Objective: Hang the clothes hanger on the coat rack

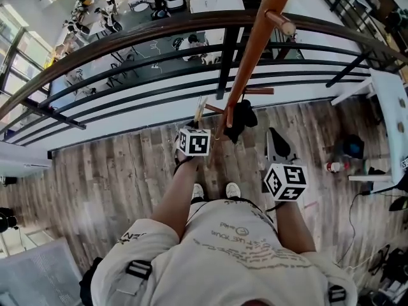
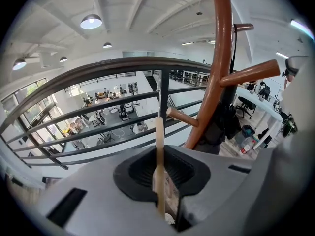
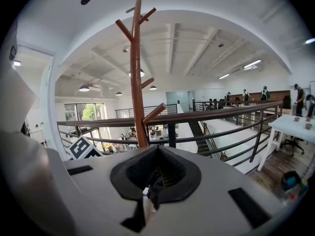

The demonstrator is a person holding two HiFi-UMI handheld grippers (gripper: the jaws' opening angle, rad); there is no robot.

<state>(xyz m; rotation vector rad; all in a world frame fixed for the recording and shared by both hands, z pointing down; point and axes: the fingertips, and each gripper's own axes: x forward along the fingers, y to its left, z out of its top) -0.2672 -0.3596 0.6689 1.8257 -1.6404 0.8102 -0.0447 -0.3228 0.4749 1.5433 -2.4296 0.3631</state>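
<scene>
- The railing (image 1: 159, 27) runs across the head view at 12 o'clock of the person, with a lower floor beyond it.
- The coat rack (image 2: 221, 58) stands just inside the railing, at 1 o'clock of the left gripper. A dark garment (image 2: 224, 124) hangs low against its pole.
- The left gripper (image 2: 165, 208) is at 11 o'clock of the person. Its jaws are clamped on the clothes hanger (image 2: 159, 151), a pale wooden strip that points upright out of them. The hanger's hook cannot be made out.
- The right gripper (image 3: 150, 195) is at 1 o'clock, lower and farther from the rack. Its jaws are pressed together with nothing recognisable between them.
- The nearest free peg (image 2: 183, 117) lies at 1 o'clock of the hanger's tip, apart from it.
- Progress: the hanger is picked up and brought near the rack. Hooking it over a peg and releasing it are not yet done.
</scene>
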